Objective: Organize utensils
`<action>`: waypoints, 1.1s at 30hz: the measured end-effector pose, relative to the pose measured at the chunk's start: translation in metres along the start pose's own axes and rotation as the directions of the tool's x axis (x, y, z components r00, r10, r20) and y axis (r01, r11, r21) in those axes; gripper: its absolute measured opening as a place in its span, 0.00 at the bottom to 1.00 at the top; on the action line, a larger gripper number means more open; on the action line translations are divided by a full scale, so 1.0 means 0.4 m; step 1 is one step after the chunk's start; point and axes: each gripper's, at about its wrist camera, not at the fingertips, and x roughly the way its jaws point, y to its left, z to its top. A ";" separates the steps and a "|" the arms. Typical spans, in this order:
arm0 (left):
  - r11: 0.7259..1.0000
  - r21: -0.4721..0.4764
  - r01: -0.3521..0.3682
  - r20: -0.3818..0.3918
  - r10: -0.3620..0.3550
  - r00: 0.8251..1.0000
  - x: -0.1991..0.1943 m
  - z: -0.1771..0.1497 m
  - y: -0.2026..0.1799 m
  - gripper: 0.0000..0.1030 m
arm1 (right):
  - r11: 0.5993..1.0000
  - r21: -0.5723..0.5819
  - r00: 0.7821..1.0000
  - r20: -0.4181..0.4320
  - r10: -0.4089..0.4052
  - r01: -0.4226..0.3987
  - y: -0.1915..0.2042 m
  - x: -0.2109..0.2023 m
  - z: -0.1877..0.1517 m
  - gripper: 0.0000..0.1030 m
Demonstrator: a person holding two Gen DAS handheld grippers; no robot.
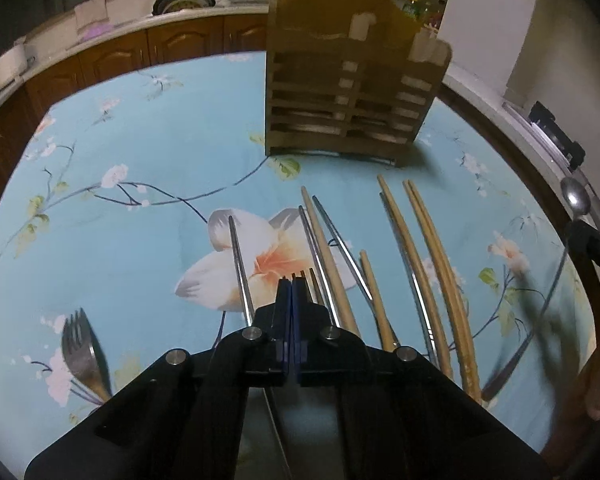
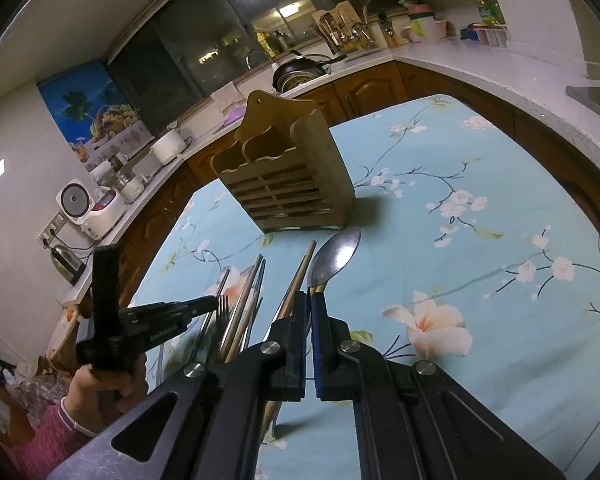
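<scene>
Looking from the left wrist, a loose fork [image 1: 85,354] lies on the floral tablecloth [image 1: 148,152], unseen in the right view, which alone shows the hand [image 2: 100,392] holding the left gripper [image 2: 214,303]. That gripper is closed on a second fork [image 2: 223,307]. The right gripper [image 2: 309,294] clamps a spoon [image 2: 334,254]. The chopsticks [image 1: 432,264] lie before the wooden holder [image 1: 348,92].

Glossy metal spoon [image 2: 334,254], matt wooden caddy [image 2: 288,180]
</scene>
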 end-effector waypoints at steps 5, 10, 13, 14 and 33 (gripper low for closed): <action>1.000 -0.001 0.003 0.062 -0.003 0.998 -0.071 -0.003 -0.004 0.00 | 1.000 -0.014 1.000 0.016 0.008 -0.008 0.012 -0.011 0.011 0.02; 1.000 0.011 0.006 0.097 -0.007 0.995 -0.123 0.002 -0.007 0.00 | 0.999 -0.034 0.999 0.043 0.016 -0.014 0.031 -0.033 0.029 0.02; 0.999 -0.014 0.036 0.014 -0.035 0.999 -0.076 0.006 0.015 0.06 | 0.999 -0.036 0.999 0.045 0.019 -0.017 0.035 -0.035 0.033 0.02; 0.999 -0.019 0.044 -0.004 -0.044 0.999 -0.060 0.004 0.021 0.28 | 0.999 -0.035 0.999 0.044 0.020 -0.018 0.036 -0.035 0.032 0.02; 0.977 0.115 0.179 -0.101 -0.168 0.981 0.070 0.017 0.027 0.19 | 1.000 -0.016 1.000 0.014 -0.010 0.010 0.015 -0.007 0.023 0.02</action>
